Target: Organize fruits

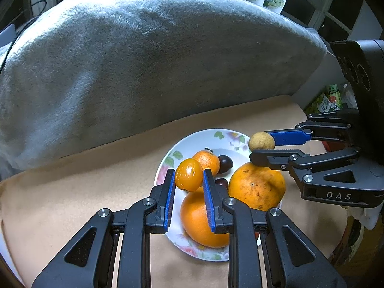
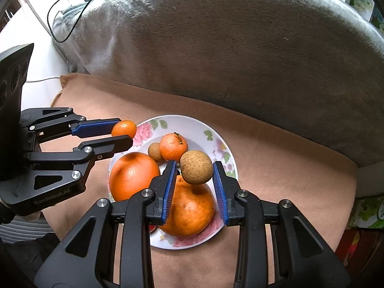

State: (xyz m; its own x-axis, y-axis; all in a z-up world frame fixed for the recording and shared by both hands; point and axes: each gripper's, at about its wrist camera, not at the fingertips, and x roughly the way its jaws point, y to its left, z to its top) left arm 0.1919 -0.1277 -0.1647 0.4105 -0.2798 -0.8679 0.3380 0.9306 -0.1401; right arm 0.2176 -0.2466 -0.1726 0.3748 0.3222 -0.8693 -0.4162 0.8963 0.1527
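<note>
Currently, your left gripper (image 1: 189, 178) clamps a small glossy orange kumquat (image 1: 189, 174), your right gripper (image 2: 195, 171) a rough tan longan (image 2: 196, 167); both hover unplaced above the floral white ceramic plate (image 2: 192, 124) of fruit.

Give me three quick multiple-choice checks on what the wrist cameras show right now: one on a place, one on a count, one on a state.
1. Where do the two big oranges lie?
A. On the flowered plate
B. On the grey blanket
C. On the bare tan cushion

2. How many fruits are held up in tongs?
A. None
B. One
C. Two

3. What is the state of the left tongs?
A. Wide open and empty
B. Closed on a small orange fruit
C. Closed on the plate's rim

Answers:
1 A: both big oranges rest on the flowered plate.
2 C: the left tongs hold a small orange fruit and the right tongs hold a brown round fruit.
3 B: the blue pads press the small orange fruit from both sides, above the plate.
</note>
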